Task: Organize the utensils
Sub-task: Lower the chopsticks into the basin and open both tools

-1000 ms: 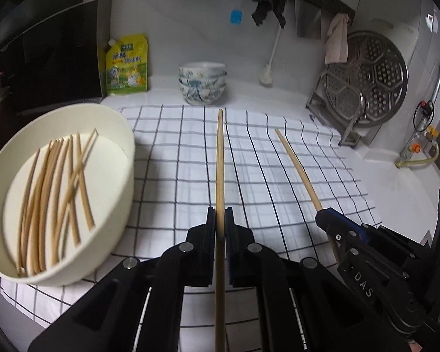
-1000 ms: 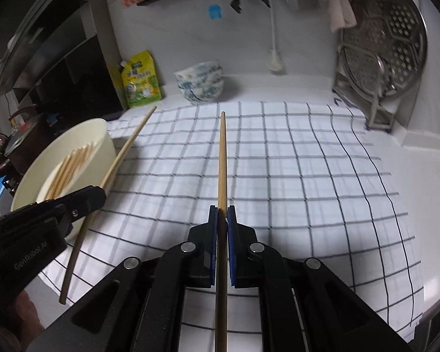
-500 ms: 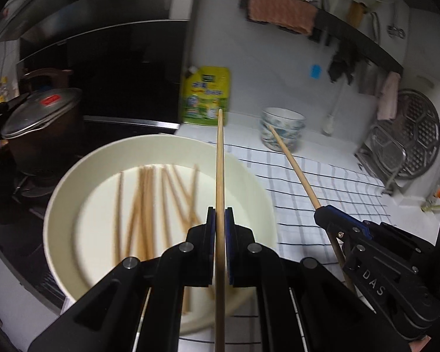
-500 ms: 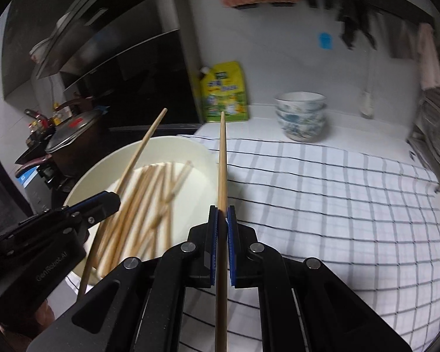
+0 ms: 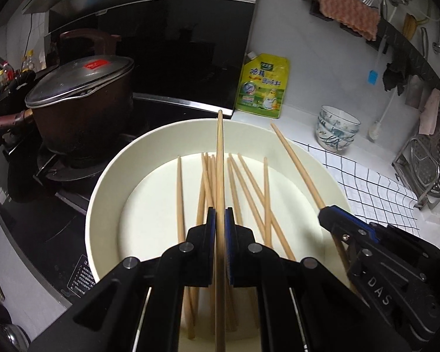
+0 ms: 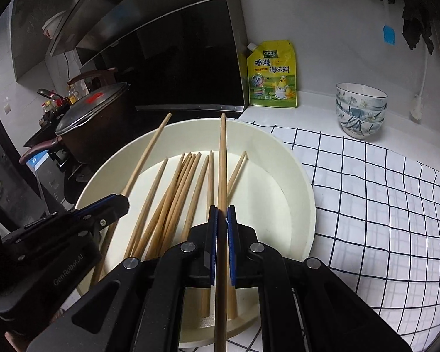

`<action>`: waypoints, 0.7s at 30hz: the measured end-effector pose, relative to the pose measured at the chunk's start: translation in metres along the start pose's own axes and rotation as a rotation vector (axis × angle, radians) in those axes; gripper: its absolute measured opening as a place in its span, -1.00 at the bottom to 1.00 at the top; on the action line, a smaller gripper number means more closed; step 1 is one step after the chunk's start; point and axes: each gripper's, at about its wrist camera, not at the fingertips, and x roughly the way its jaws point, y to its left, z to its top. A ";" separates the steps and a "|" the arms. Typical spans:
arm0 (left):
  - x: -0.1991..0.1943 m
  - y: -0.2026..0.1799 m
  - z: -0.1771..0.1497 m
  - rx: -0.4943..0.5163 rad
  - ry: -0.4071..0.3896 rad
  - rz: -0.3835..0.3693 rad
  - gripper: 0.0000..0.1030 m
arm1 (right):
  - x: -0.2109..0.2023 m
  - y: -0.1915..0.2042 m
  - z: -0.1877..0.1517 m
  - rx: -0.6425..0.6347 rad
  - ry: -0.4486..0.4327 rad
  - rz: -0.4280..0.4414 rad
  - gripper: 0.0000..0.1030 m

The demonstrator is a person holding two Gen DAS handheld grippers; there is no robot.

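A dark lidded pot [image 5: 79, 108] with a red label sits on the stove [image 5: 58, 176] at left. A yellow seasoning pouch [image 5: 262, 83] leans against the white wall — near it stand stacked patterned bowls [image 5: 337, 132]. A checked cloth [image 6: 381, 193] covers the counter — a perforated metal steamer rack [image 5: 434, 164] stands at its far right.

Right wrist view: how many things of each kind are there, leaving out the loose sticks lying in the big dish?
Wooden chopsticks held aloft: 2
Round cream basin: 1
Stacked blue-patterned white bowls: 3
Yellow seasoning pouch: 1
Dark lidded pot: 1
Total: 8
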 end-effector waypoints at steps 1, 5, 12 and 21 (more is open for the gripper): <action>0.001 0.001 0.000 0.001 0.001 0.013 -0.67 | -0.002 -0.002 -0.001 0.002 -0.005 -0.003 -0.83; -0.002 0.004 -0.003 -0.001 -0.014 0.027 0.08 | -0.004 -0.005 -0.003 0.006 -0.011 -0.016 -0.78; -0.010 0.003 -0.004 0.003 -0.027 0.032 0.16 | -0.012 -0.008 -0.008 0.021 -0.019 -0.023 -0.70; -0.020 0.003 -0.008 0.000 -0.040 0.042 0.17 | -0.026 -0.009 -0.014 0.024 -0.045 -0.031 -0.57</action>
